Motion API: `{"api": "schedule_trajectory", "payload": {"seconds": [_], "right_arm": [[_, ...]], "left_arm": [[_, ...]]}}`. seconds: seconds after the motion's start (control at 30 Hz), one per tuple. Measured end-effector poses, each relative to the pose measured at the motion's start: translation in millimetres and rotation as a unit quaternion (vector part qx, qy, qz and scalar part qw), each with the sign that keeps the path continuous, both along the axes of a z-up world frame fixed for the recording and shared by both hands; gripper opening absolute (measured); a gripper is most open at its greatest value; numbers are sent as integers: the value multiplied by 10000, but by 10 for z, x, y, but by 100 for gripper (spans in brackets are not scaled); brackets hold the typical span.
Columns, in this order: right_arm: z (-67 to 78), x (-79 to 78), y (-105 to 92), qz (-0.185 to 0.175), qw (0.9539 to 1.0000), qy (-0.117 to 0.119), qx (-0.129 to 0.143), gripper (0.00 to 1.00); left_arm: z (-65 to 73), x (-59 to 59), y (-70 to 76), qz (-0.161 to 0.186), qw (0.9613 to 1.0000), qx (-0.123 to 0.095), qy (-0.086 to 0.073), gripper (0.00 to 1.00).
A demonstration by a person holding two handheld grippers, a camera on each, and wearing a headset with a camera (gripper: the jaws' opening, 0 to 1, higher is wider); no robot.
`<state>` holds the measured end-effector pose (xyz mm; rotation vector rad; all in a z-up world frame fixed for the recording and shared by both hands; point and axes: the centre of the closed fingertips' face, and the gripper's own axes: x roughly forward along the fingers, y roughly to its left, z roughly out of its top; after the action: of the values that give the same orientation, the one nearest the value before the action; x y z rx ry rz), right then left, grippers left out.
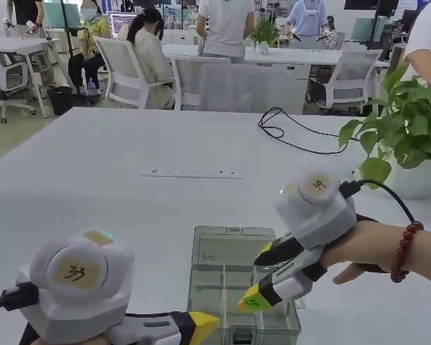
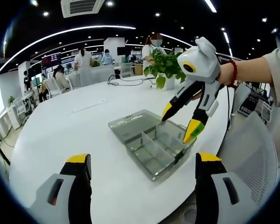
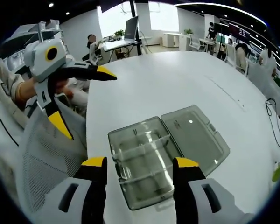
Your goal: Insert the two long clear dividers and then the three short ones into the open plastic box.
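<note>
— What sort of room is it?

— A big, bright open office. The wide white surface (image 1: 129,151) runs across the head view. Beyond it stand more white tables and chairs (image 1: 126,68), with people (image 1: 149,54) sitting or standing among them.

— What lies on the surface?

— The clear plastic box (image 1: 233,316) sits near the front edge, with its lid (image 1: 230,248) folded flat on the far side. At least one clear divider (image 1: 224,291) stands upright in the base; I cannot count the rest. Well behind the box lies a thin pale strip (image 1: 192,173). A black cable (image 1: 287,133) loops toward the far right, near a leafy plant (image 1: 406,129) in a white pot.

— And the claws?

— The right claw (image 1: 255,280) hangs over the box base, its jaws spread with nothing between them. The hand holding it wears a bead bracelet (image 1: 406,251). The left claw (image 2: 143,161) is on the near side of the box, off the surface edge, its jaws wide apart and empty.
</note>
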<state>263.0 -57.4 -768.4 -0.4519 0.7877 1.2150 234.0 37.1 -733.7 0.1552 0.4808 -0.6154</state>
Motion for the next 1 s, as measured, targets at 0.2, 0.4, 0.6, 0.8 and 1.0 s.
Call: {"api": "schedule_trajectory", "payload": {"seconds": [0.2, 0.4, 0.6, 0.8, 1.0], "right_arm": [[-54, -26, -178, 136, 9999, 9, -31, 58], [-90, 2, -406, 64, 9999, -17, -98, 58], [-135, 26, -609, 101, 9997, -65, -233, 58], [-235, 17, -798, 178, 9987, -110, -475, 58], [-318, 2, -949, 297, 9969, -203, -698, 57]], "left_arm": [[16, 33, 15, 43, 10000, 12, -41, 93], [26, 36, 22, 72, 10000, 13, -49, 93], [29, 40, 14, 89, 9999, 55, -62, 91], [44, 42, 0, 99, 9999, 40, -80, 90], [30, 28, -5, 123, 9999, 14, -32, 89]]}}
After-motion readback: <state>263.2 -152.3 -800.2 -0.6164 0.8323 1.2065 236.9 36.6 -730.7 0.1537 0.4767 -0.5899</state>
